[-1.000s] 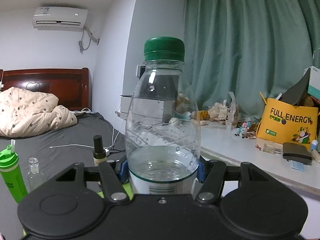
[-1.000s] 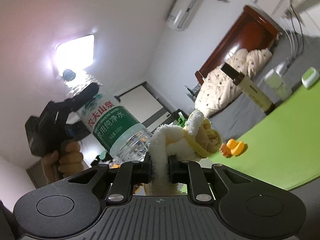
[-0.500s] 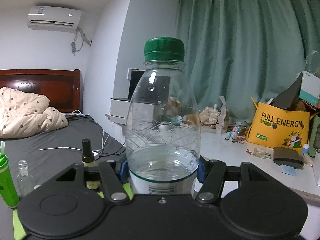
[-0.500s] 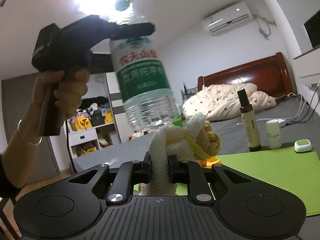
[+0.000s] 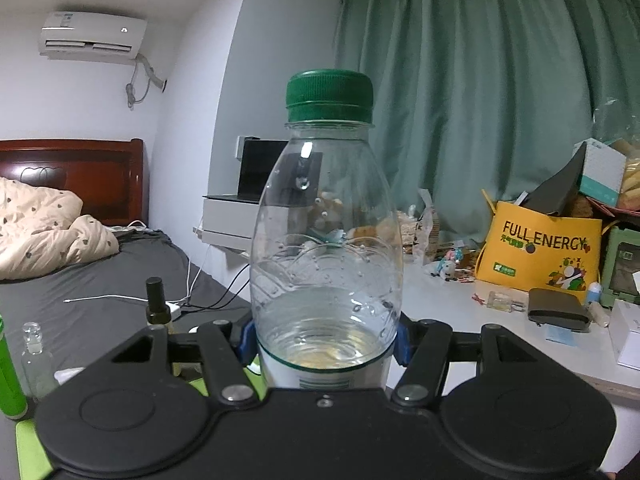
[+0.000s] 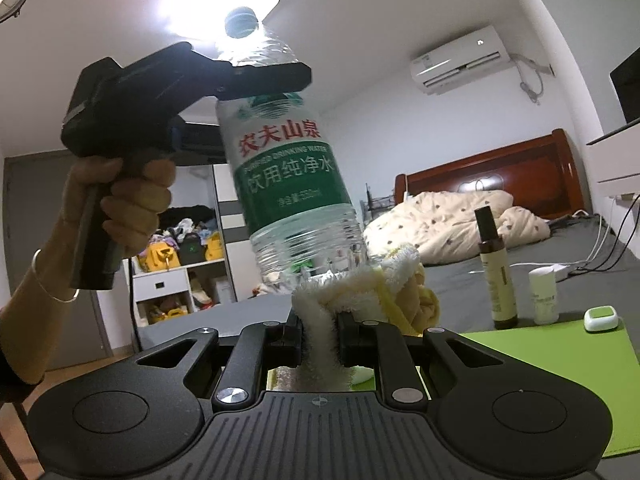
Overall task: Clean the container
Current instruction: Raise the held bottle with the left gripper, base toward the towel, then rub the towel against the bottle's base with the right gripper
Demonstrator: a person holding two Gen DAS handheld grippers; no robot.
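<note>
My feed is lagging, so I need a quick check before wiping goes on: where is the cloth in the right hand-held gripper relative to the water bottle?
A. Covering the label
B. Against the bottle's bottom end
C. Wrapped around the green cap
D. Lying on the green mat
B. In the right wrist view the cloth, clamped in the right hand-held gripper, sits at the ribbed bottom of the water bottle, which the left hand-held gripper holds up by its upper part.
</note>
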